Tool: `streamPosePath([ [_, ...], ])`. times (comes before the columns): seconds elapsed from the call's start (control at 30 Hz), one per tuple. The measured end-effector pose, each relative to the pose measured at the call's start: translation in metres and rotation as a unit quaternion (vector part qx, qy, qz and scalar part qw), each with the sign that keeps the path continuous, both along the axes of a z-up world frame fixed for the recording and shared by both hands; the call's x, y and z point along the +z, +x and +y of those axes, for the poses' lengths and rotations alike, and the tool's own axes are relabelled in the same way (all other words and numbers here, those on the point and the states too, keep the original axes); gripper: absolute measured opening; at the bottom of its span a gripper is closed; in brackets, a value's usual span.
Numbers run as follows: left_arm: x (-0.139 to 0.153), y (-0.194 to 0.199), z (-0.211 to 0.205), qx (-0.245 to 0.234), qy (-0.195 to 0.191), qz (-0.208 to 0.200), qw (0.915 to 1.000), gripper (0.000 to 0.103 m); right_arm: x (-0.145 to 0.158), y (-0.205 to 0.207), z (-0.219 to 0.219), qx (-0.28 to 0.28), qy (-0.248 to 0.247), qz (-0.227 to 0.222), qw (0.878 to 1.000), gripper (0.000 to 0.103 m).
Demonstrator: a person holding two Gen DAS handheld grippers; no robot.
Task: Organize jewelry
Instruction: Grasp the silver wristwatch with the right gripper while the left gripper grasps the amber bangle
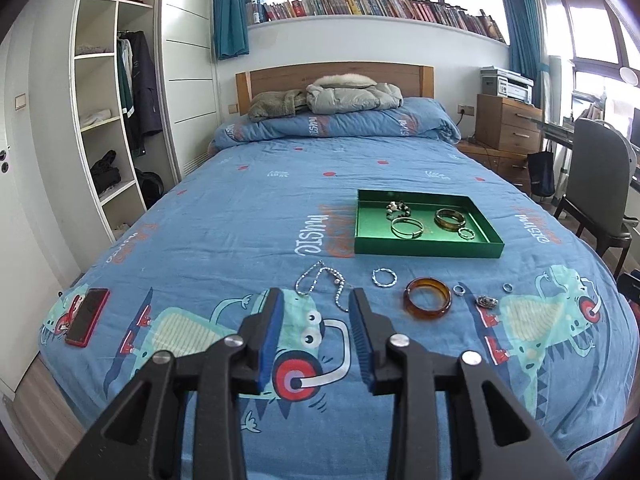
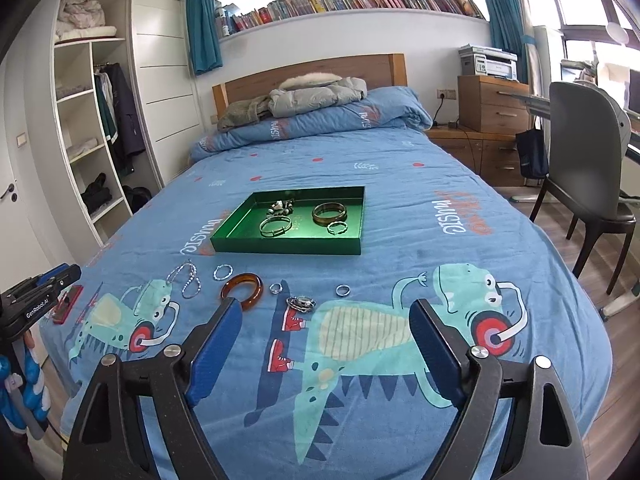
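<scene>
From your left wrist view, the left gripper hangs over the bed with fingers apart and nothing between them; the beaded chain lies just past the tips at twelve o'clock, the green tray at one o'clock. Loose chain can slip from one finger — pinch a bunched part.

From your right wrist view, the right gripper stands wide and empty; the amber bangle sits at eleven o'clock beside the left finger — closing now could nudge it away.
</scene>
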State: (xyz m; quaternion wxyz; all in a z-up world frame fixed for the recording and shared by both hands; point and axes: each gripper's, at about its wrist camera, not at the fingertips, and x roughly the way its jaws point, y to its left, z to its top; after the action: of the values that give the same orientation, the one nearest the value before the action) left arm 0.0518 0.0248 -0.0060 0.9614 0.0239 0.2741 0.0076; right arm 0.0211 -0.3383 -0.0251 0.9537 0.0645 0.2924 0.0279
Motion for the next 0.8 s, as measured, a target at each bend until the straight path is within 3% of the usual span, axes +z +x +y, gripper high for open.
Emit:
streamPosePath([
  [0.23, -0.007, 0.002, 0.026, 0.022, -0.02, 0.008, 0.9995, 0.038, -0.008, 0.003, -0.006, 0.002, 0.011, 0.003, 1.0, 0.067],
  [0.37, -0.017, 0.006, 0.031, 0.021, -0.024, 0.022, 0.9992, 0.038, -0.015, 0.008, -0.004, 0.015, 0.013, 0.006, 1.0, 0.065],
  [0.8, -0.06, 0.047, -0.013, -0.056, -0.026, 0.087, 0.9943, 0.038, -0.057, 0.045, 0.004, 0.053, 0.009, 0.043, 0.998, 0.057],
])
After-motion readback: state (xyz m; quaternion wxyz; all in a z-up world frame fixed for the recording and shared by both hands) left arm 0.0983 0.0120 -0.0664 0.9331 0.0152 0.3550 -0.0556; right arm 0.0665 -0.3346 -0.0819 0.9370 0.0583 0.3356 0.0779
